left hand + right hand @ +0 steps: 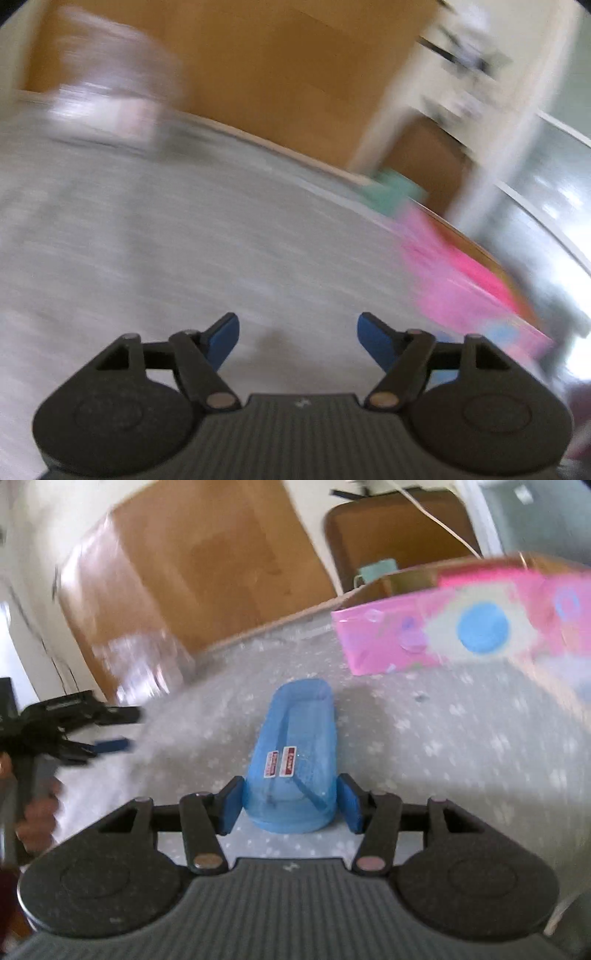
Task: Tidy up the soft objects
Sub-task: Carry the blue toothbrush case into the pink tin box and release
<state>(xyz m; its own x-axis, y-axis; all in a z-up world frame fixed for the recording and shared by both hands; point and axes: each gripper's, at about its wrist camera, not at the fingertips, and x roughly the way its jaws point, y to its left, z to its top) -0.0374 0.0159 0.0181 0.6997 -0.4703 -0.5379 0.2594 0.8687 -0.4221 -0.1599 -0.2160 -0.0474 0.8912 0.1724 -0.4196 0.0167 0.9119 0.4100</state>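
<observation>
Right wrist view shows the right gripper (290, 805) with its jaws closed against the sides of a translucent blue soft slipper (295, 755) at lower centre, over the grey patterned bed cover (461, 738). A pink cardboard box (443, 627) sits upper right, probably the destination. Left wrist view shows the left gripper (297, 341) with jaws wide and empty. Judging by this, the slipper is not yet stowed.
</observation>
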